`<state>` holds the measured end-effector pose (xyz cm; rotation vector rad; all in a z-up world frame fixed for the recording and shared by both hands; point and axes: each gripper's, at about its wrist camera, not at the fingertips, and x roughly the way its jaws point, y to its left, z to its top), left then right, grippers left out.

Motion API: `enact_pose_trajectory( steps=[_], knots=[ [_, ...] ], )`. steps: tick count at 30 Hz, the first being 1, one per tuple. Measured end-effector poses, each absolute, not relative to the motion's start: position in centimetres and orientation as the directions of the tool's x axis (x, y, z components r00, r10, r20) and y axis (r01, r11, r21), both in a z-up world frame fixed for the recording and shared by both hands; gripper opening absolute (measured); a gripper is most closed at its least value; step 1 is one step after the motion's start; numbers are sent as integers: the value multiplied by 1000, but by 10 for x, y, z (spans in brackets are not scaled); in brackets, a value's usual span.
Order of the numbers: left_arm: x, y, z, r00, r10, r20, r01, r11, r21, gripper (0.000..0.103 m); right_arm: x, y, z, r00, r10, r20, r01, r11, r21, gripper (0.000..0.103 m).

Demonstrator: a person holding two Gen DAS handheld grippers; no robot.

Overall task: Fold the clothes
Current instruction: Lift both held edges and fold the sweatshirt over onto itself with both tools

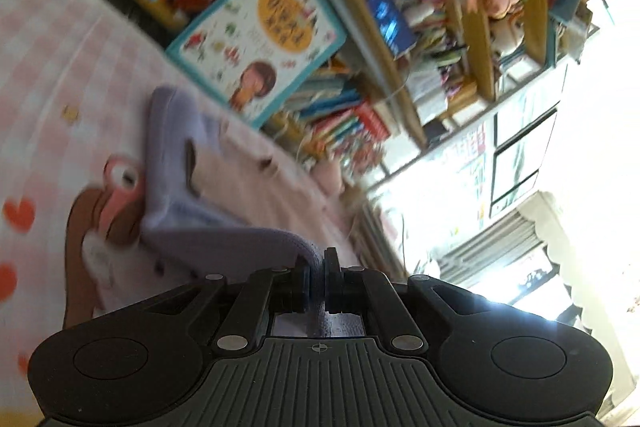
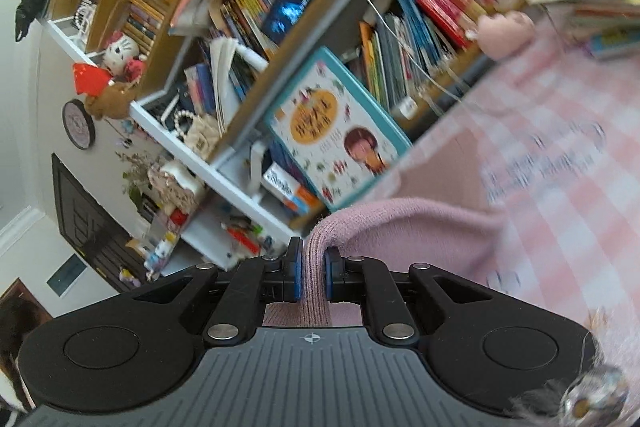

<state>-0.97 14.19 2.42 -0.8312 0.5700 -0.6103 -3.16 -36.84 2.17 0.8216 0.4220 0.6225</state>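
A pink knit garment with a purple ribbed edge lies partly lifted over a pink checked cloth. My left gripper is shut on the purple edge, which rises from the surface into its pads. In the right wrist view my right gripper is shut on a pink ribbed fold of the same garment, which arches up from the checked cloth into the jaws. A cartoon patch shows on the garment at the left. Both views are blurred and tilted.
A crowded bookshelf stands right behind the surface, with a teal-framed picture book leaning against it, also the picture book in the right view. A pink plush sits by the shelf. A bright window is at the right.
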Motion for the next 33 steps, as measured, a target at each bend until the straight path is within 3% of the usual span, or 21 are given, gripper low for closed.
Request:
enact_pose_trajectory(
  steps=[8,33],
  knots=[
    [33,153,28,756,-638,-147,268,506,-820,5,19,-361,35,786,613,-82,-346,545,764,9],
    [101,163,-15,764,-590,-263,94,505,-858,7,117,-338,-6,806,552,-216,-203,600,774,10]
  ],
)
